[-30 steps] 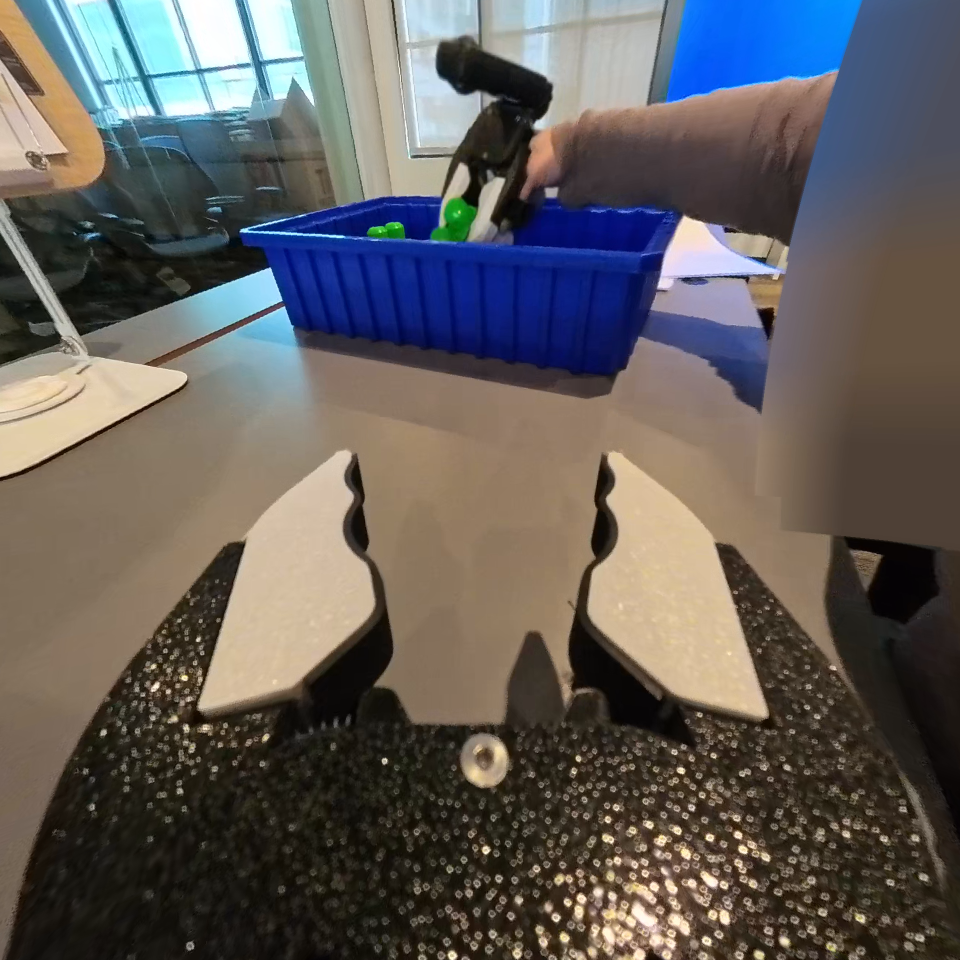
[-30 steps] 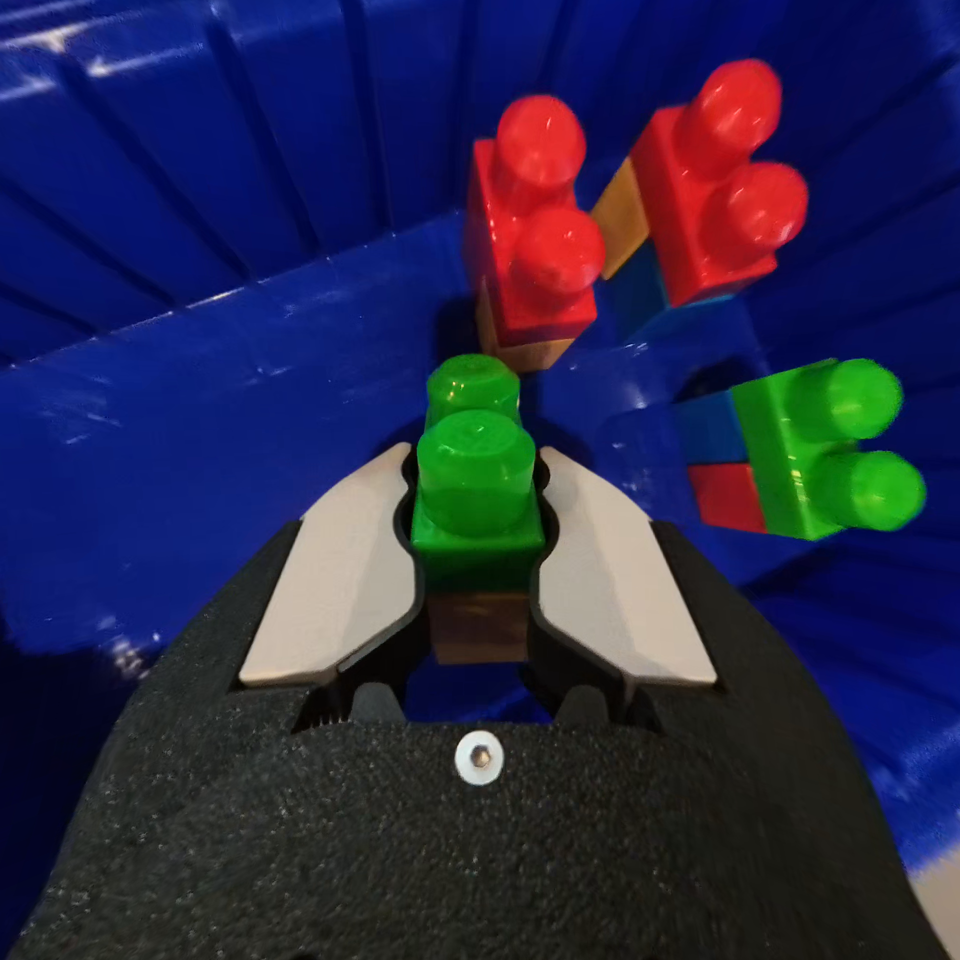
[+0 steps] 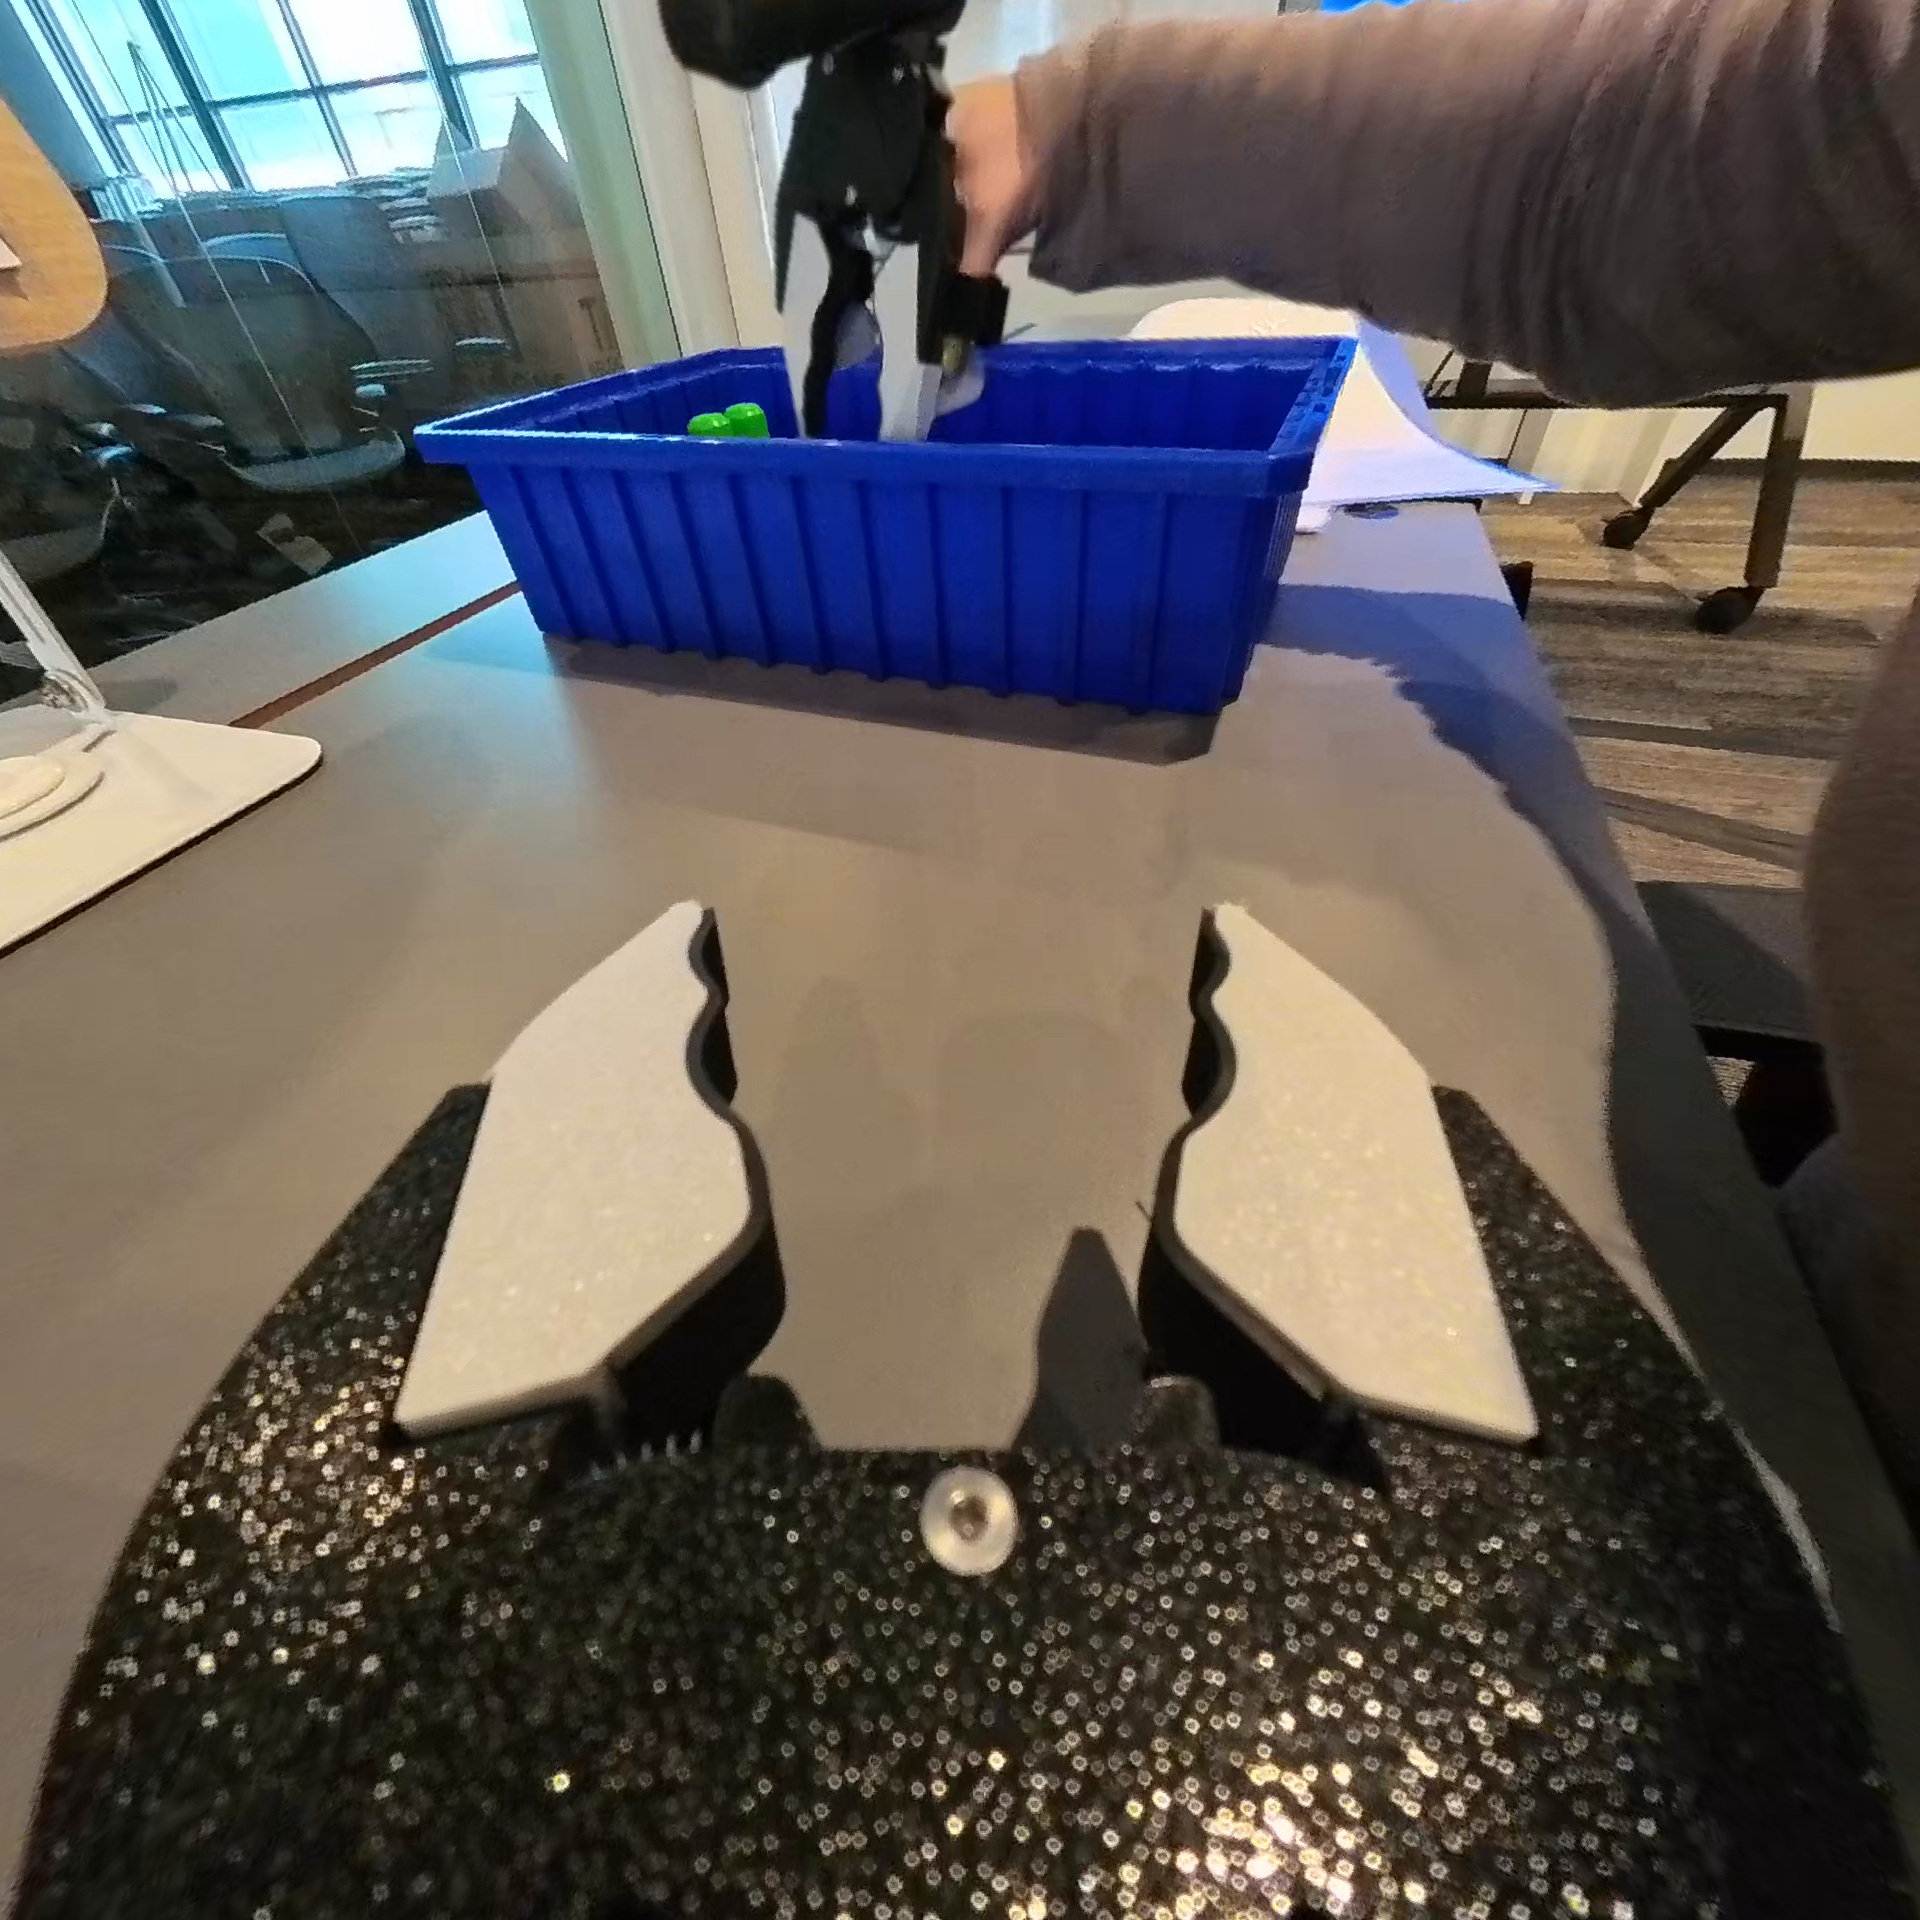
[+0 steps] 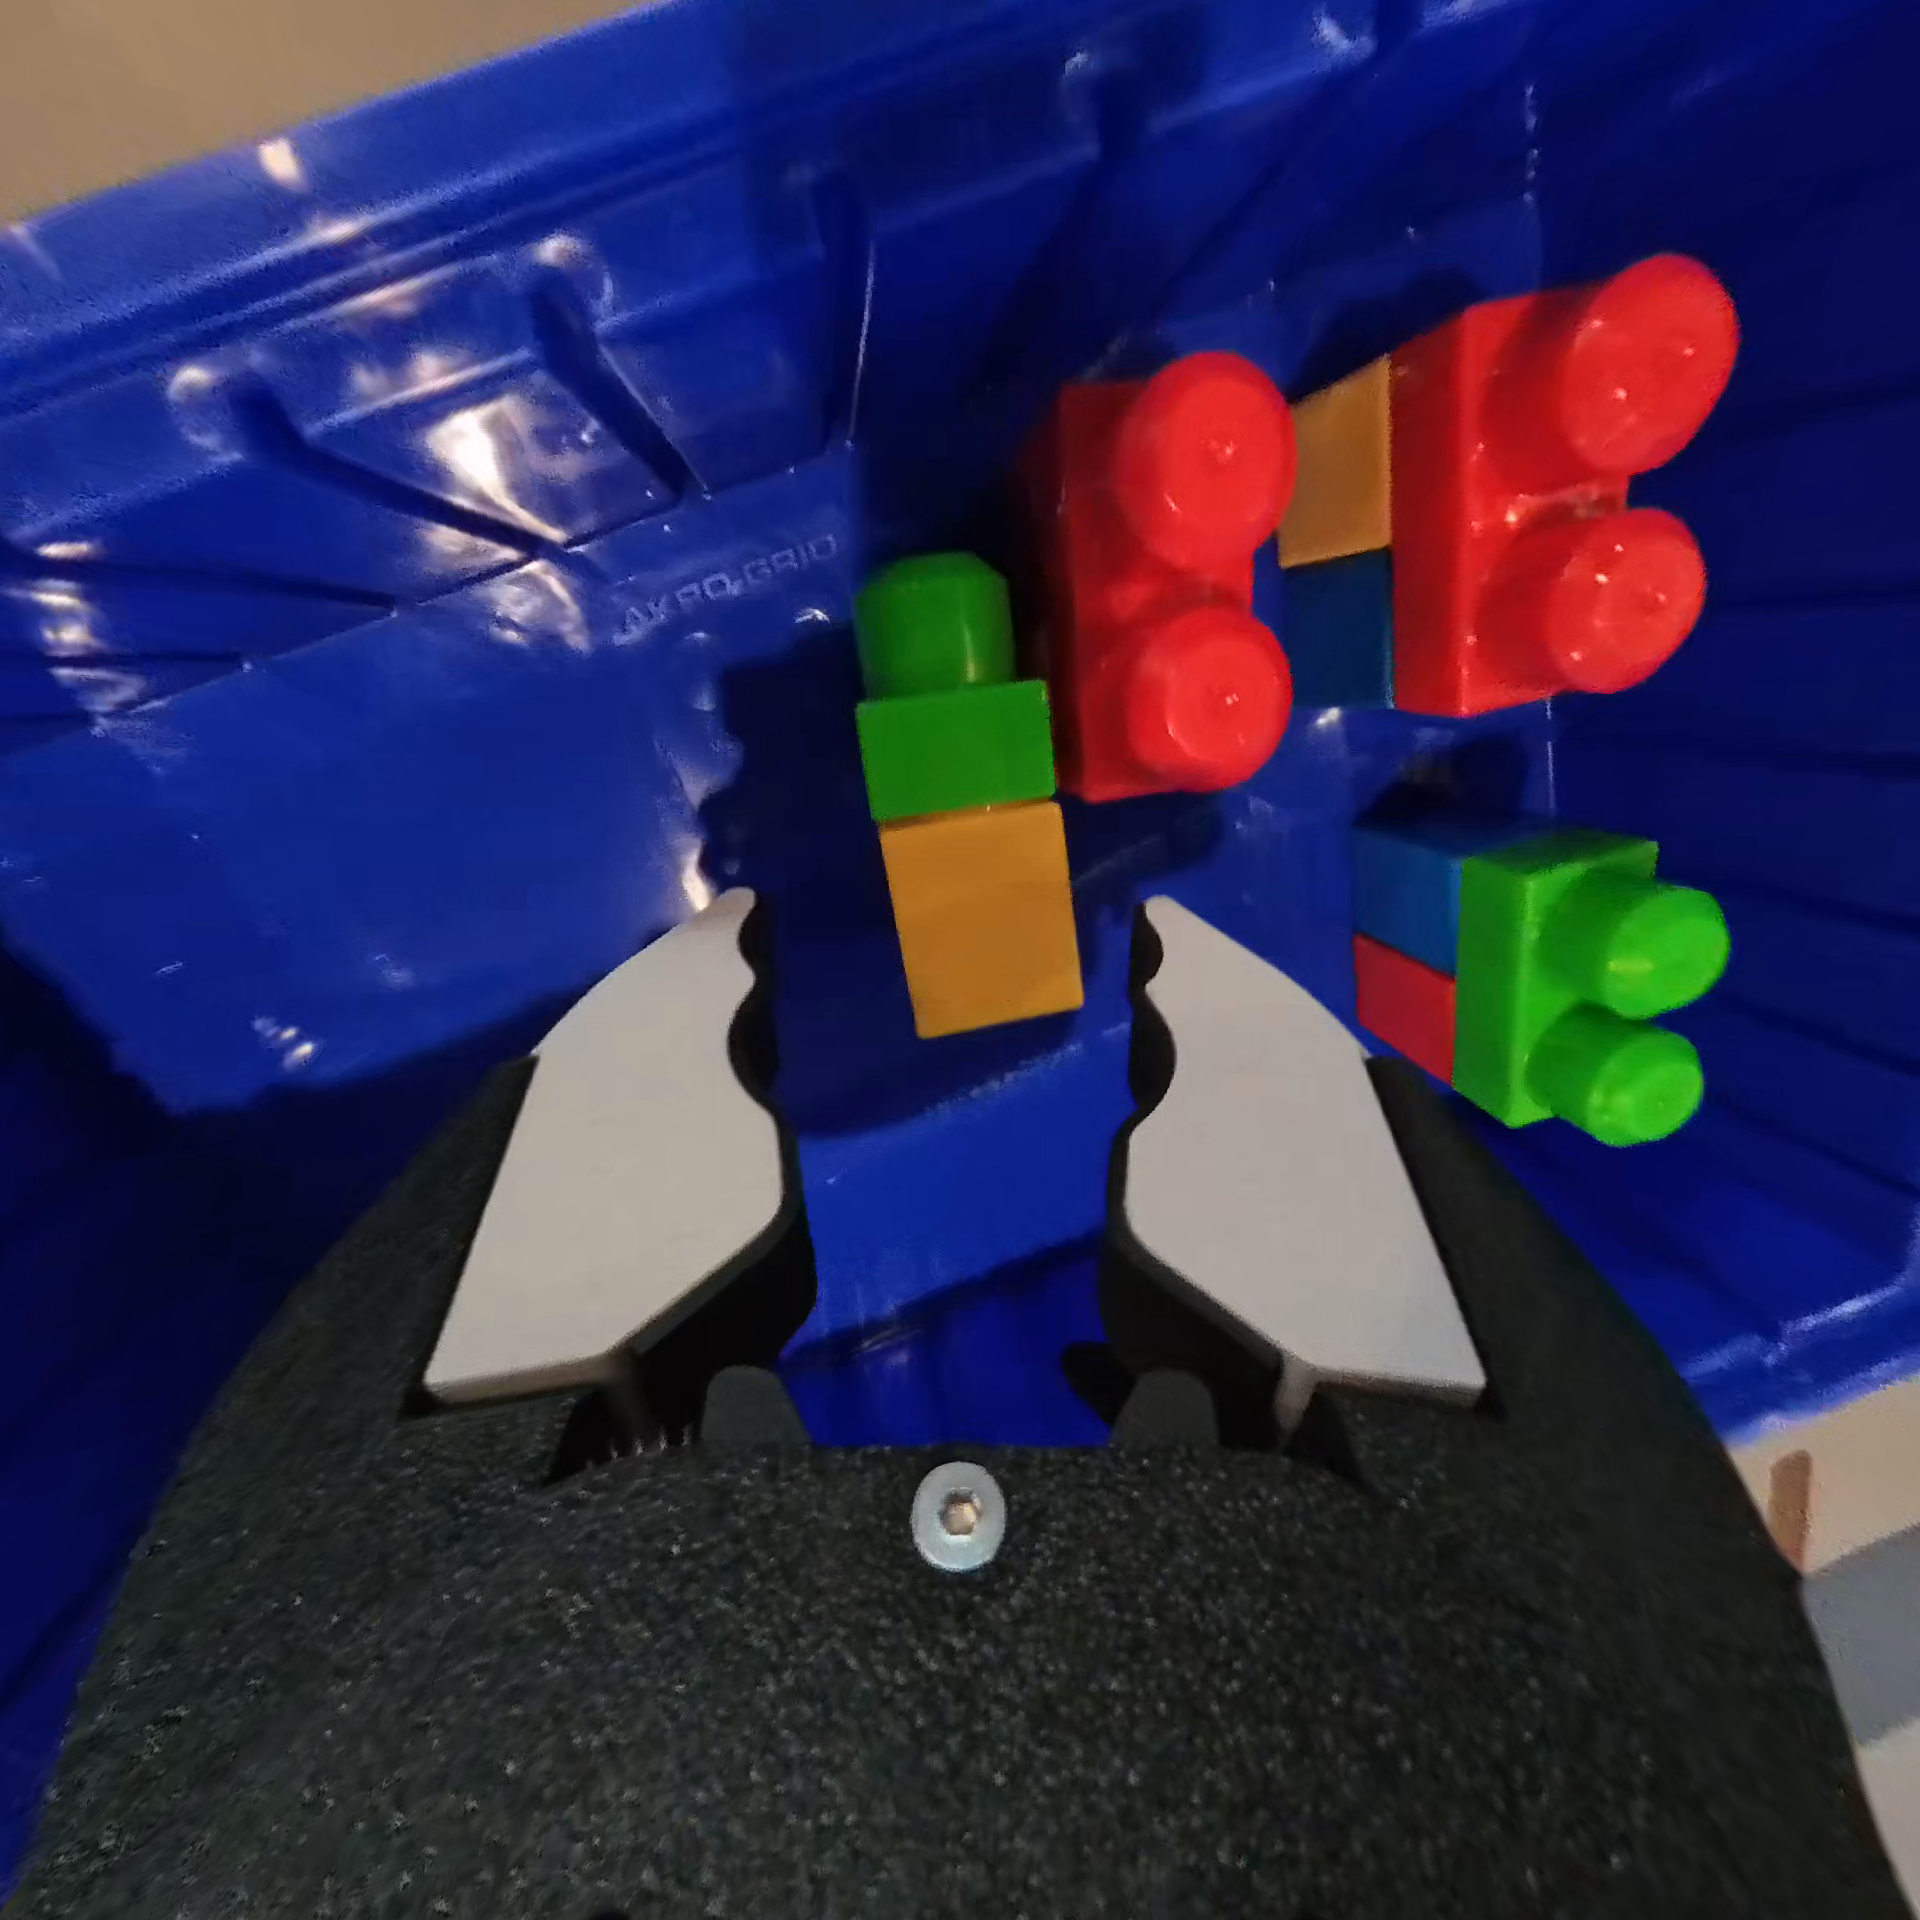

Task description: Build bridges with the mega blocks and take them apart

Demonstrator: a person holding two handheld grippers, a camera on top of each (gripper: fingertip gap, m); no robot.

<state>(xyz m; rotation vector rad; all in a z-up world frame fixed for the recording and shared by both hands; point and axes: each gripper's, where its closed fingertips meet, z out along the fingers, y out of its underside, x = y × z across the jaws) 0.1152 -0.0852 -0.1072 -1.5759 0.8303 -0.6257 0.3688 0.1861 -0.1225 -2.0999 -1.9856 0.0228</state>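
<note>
My right gripper (image 4: 945,914) is open and empty inside the blue bin (image 4: 364,727). Just beyond its fingertips lies a green block on an orange block (image 4: 966,831), free of the fingers. Beside it are a red block (image 4: 1153,582), another red block with orange and blue under it (image 4: 1538,488), and a green block on blue and red ones (image 4: 1548,977). My left gripper (image 3: 961,925) is open and empty, low over the grey table (image 3: 364,935), well short of the bin (image 3: 894,561). In the left wrist view the right gripper (image 3: 883,343) reaches down into the bin beside green studs (image 3: 727,422).
A white lamp base (image 3: 114,790) sits at the table's left edge. A person's sleeved arm (image 3: 1455,187) crosses over the bin from the right. White papers (image 3: 1392,447) lie behind the bin. The table's right edge drops to the floor and a chair (image 3: 1714,987). The gap from one gripper's tips to the other's is roughly 40 cm. The left gripper is farther from the red block (image 4: 1153,582), some 35 cm, than the right, some 5 cm.
My right gripper has opened and let go of the green-and-orange block, which now lies in the bin beyond its fingertips. It has drawn back and stands more upright. The left gripper stays open.
</note>
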